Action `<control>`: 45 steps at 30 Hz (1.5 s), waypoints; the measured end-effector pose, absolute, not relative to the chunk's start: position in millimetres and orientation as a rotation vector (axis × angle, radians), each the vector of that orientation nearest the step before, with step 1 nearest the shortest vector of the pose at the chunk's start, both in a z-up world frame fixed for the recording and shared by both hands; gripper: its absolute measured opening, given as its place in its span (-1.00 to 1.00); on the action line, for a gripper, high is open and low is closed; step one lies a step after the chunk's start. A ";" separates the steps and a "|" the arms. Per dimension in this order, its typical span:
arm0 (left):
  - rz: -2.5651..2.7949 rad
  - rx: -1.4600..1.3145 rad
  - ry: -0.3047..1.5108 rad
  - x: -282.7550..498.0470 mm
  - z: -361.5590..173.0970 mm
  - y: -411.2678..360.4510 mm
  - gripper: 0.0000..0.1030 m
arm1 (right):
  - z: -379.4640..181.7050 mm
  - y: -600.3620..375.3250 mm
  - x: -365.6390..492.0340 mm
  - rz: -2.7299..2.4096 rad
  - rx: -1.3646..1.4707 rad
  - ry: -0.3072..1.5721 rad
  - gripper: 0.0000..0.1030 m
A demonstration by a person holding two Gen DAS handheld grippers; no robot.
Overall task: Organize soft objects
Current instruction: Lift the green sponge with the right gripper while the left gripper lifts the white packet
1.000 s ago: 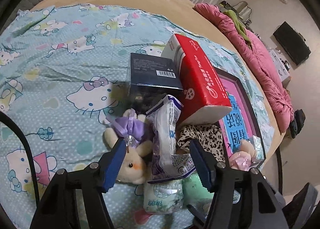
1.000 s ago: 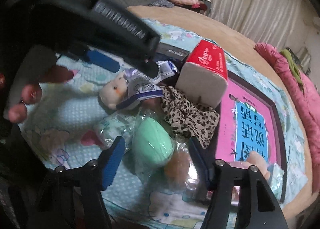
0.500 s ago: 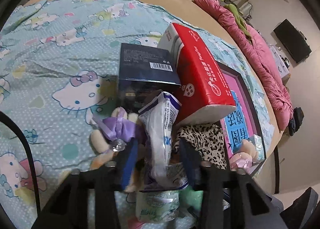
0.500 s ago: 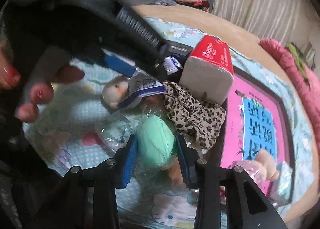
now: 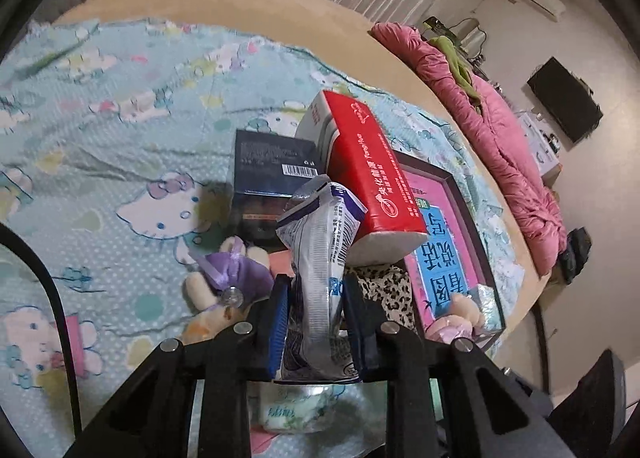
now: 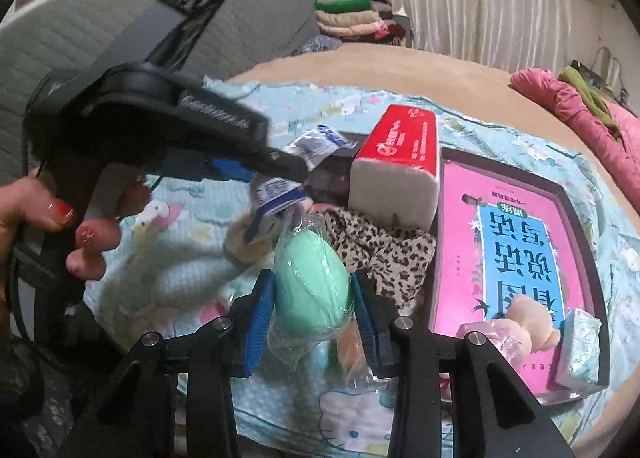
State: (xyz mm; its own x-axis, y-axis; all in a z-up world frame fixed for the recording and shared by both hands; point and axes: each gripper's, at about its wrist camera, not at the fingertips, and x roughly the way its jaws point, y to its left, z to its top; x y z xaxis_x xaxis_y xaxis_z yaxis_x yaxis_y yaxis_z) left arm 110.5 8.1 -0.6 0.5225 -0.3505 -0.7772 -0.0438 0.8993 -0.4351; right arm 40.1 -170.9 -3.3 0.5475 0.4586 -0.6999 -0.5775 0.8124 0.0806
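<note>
Two grips are made, none sorted. Left gripper (image 5: 316,322) clamps a white packet (image 5: 320,258); right gripper (image 6: 314,306) pinches a bagged green sponge (image 6: 310,286). Plush (image 5: 236,278), leopard cloth (image 6: 380,254) and tissue pack (image 5: 368,174) lie heaped beside a tray (image 6: 576,202) on the bed's cartoon sheet (image 5: 100,138); curtains behind.

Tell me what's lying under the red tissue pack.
The red tissue pack leans on a dark box and overlaps leopard-print cloth. Whatever lies beneath its far end is hidden.
</note>
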 end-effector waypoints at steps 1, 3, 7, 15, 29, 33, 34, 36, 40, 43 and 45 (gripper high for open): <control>-0.185 -0.424 1.007 107.1 3.2 8.4 -0.48 | -2.0 -172.9 40.9 0.613 -0.156 0.773 -0.22; -0.183 -0.414 1.004 101.2 7.8 8.3 -0.48 | 1.6 -177.3 40.9 0.605 -0.133 0.762 -0.22; -0.175 -0.392 0.983 90.0 17.8 7.5 -0.48 | 9.7 -188.5 41.0 0.590 -0.081 0.730 -0.22; -0.188 -0.340 0.937 78.8 43.0 -10.3 -0.48 | 23.0 -209.2 43.0 0.552 0.005 0.684 -0.22; -0.232 -0.266 0.914 72.7 69.0 -48.4 -0.48 | 45.6 -251.5 44.7 0.485 0.131 0.609 -0.22; -0.237 -0.235 0.911 71.5 75.5 -61.9 -0.48 | 50.4 -263.0 45.1 0.462 0.157 0.587 -0.22; -0.237 -0.229 0.912 71.7 76.2 -64.3 -0.48 | 52.0 -266.9 45.1 0.456 0.167 0.581 -0.22; -0.239 -0.221 0.913 72.4 78.4 -68.9 -0.48 | 54.2 -272.3 44.1 0.443 0.176 0.570 -0.22; -0.243 -0.202 0.911 73.3 82.6 -78.9 -0.48 | 57.9 -285.6 44.6 0.416 0.200 0.550 -0.22; -0.250 -0.187 0.910 73.2 85.0 -86.9 -0.48 | 59.2 -295.7 45.1 0.390 0.215 0.539 -0.22; -0.255 -0.177 0.909 72.9 86.5 -92.3 -0.48 | 59.6 -302.0 45.2 0.375 0.230 0.534 -0.22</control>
